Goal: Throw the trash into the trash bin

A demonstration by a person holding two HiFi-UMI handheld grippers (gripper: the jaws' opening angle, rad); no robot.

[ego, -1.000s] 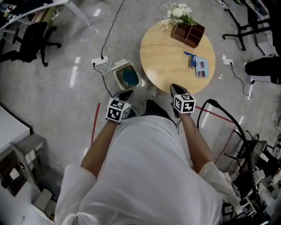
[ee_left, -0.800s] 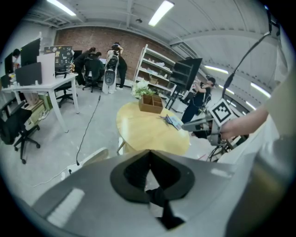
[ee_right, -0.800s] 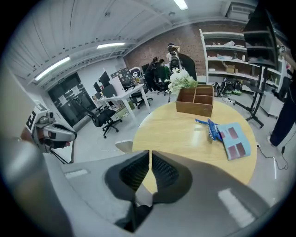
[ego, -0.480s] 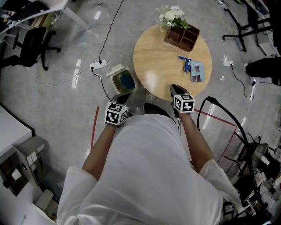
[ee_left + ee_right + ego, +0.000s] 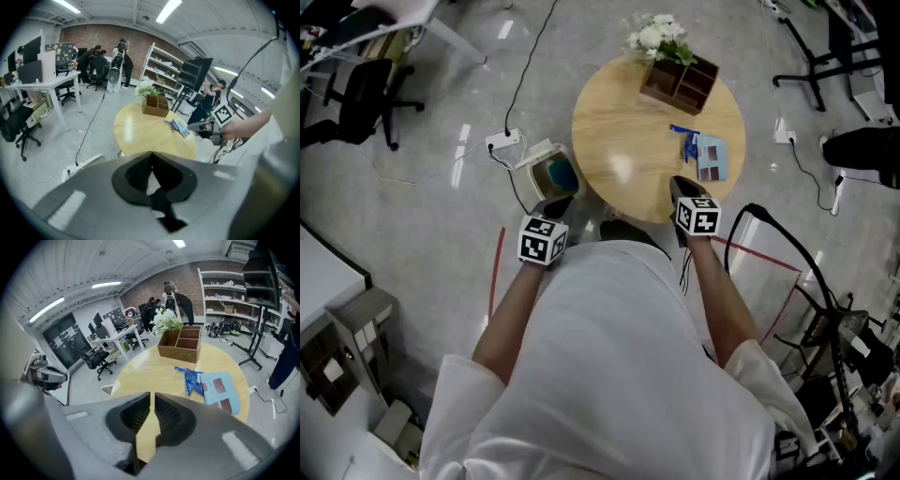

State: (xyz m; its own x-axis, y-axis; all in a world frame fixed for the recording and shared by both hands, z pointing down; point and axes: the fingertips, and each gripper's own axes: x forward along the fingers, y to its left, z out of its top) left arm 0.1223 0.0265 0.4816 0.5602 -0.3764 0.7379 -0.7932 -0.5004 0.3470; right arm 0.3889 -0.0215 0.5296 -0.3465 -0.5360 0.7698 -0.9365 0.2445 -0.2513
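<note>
Farthest left, the left gripper hangs clenched and empty over the floor, near the trash bin, a white bin with a blue lining that stands just beside the left edge of the round table. Neither tong holds anything, so I judge the step in hand to be the reach for the trash. That trash is a crumpled blue wrapper lying on the tabletop and touching a pale blue packet (whether the packet counts as trash too, I cannot say). At the table's near rim the right gripper points toward the wrapper, its jaws all but together with only bare wood showing past them. Next it would need to spread them, go forward over the wood and close on the wrapper. Only the head view shows the bin's open mouth. The right gripper view alone shows the wrapper's folds, the packet's dark red patches and the dividers of the wooden box.
</note>
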